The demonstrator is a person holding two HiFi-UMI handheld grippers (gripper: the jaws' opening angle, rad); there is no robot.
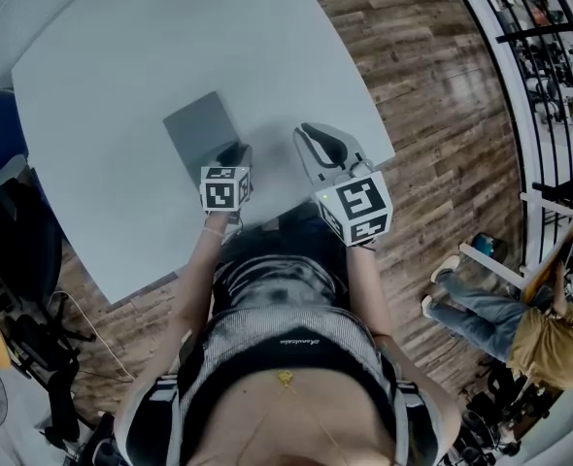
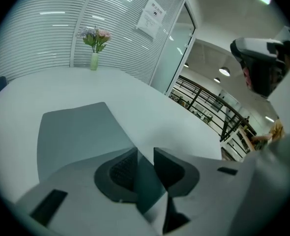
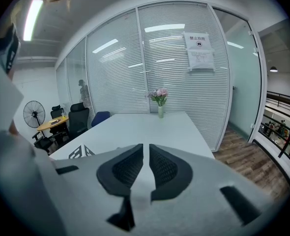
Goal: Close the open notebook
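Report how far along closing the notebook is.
Done: the notebook lies flat on the table, grey cover up, no pages showing. In hand: nothing. The left tool hovers over its near corner, jaws slightly apart, and the right tool holds nothing. Remaining: probably only pulling away.

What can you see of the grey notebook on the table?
The notebook is a thin, plain grey rectangle with a smooth matte cover, lying flat and shut on the white table, angled to its edge. The left tool hangs over its near corner, jaws slightly apart; whether they touch it is unclear.
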